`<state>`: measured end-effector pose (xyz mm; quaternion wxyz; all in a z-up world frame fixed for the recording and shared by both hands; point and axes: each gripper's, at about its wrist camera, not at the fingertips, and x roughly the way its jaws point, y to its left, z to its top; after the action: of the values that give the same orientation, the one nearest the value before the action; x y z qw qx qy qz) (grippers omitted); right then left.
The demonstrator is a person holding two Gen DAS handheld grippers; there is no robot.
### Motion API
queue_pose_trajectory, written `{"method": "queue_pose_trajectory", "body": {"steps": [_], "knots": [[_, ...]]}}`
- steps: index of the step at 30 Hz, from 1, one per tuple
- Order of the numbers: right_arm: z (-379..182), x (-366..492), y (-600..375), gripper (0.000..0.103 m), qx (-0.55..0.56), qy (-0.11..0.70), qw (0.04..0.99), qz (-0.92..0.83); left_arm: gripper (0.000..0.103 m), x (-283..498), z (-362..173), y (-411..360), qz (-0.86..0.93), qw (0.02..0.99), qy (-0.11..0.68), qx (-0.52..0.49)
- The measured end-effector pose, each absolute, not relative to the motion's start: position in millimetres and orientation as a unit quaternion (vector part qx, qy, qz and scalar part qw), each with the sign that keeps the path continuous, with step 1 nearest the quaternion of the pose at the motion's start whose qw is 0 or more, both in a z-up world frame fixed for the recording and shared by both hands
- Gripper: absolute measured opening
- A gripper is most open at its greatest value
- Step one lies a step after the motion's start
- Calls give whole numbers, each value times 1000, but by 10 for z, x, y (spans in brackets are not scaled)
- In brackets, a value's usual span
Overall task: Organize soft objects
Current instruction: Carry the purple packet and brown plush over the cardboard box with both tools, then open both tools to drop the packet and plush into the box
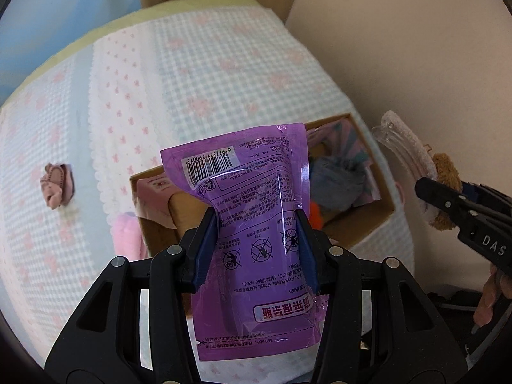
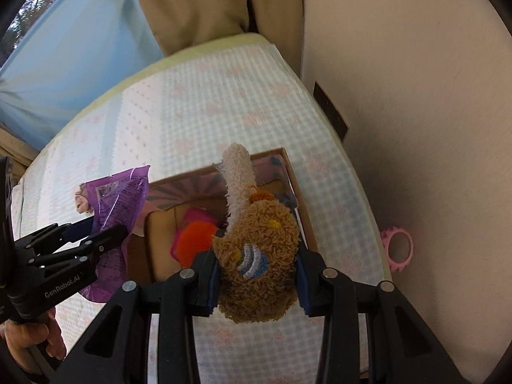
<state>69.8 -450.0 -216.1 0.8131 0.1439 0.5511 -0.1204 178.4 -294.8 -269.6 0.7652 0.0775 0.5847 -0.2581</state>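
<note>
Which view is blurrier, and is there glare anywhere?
Right wrist view: bedspread smeared by motion blur, brown plush toy fairly sharp. Left wrist view: crisper, white glare streaks on the purple pouch, print readable. Both show fisheye bending and dark corners.

I see purple pouch (image 1: 256, 224), white barcode label, black print. Brown plush toy (image 2: 256, 265) with blue-white striped patch, yellow spots, white fuzzy part. Bedcover (image 1: 224, 73) pale blue-white gingham, pink flowers. Brown cardboard box (image 1: 368, 224). Pink ring (image 2: 396, 249) by beige wall.
</note>
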Motion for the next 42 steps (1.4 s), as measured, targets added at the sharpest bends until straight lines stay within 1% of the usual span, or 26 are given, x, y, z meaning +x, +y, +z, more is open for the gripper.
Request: {"method": "queue_pose_trajectory", "body": {"steps": [7, 13, 14, 15, 16, 17, 19, 20, 21, 25, 34, 42], "knots": [[-2591, 911, -4627, 35, 163, 577, 794, -102, 43, 1901, -3060, -2897, -230, 756, 603, 109], [-2835, 1057, -4469, 36, 162, 600, 780, -69, 43, 1875, -3273, -2839, -206, 747, 620, 123], [-2859, 1069, -4455, 37, 163, 604, 777, -65, 45, 1870, -3288, -2842, -205, 747, 620, 126], [-2889, 1082, -4445, 40, 166, 608, 774, -60, 48, 1868, -3291, -2848, -205, 748, 618, 128], [-2915, 1098, -4439, 41, 170, 609, 773, -56, 62, 1865, -3283, -2849, -203, 751, 615, 130], [-2932, 1118, -4430, 47, 172, 606, 775, -50, 84, 1860, -3264, -2848, -203, 753, 613, 129], [-2962, 1162, -4417, 70, 165, 603, 779, -48, 103, 1855, -3226, -2832, -206, 756, 610, 118], [-2968, 1174, -4428, 94, 160, 601, 781, -55, 103, 1849, -3192, -2808, -208, 757, 610, 109], [-2971, 1177, -4441, 102, 160, 599, 782, -58, 103, 1850, -3182, -2799, -208, 756, 612, 106], [-2967, 1168, -4554, 102, 178, 596, 780, -68, 103, 1858, -3183, -2738, -199, 751, 621, 100], [-2872, 1147, -4537, 102, 170, 594, 782, -78, 103, 1827, -3014, -2669, -198, 759, 612, 103], [-2414, 1064, -4391, 102, 160, 565, 806, -79, 103, 1724, -2493, -2521, -208, 785, 573, 108]]}}
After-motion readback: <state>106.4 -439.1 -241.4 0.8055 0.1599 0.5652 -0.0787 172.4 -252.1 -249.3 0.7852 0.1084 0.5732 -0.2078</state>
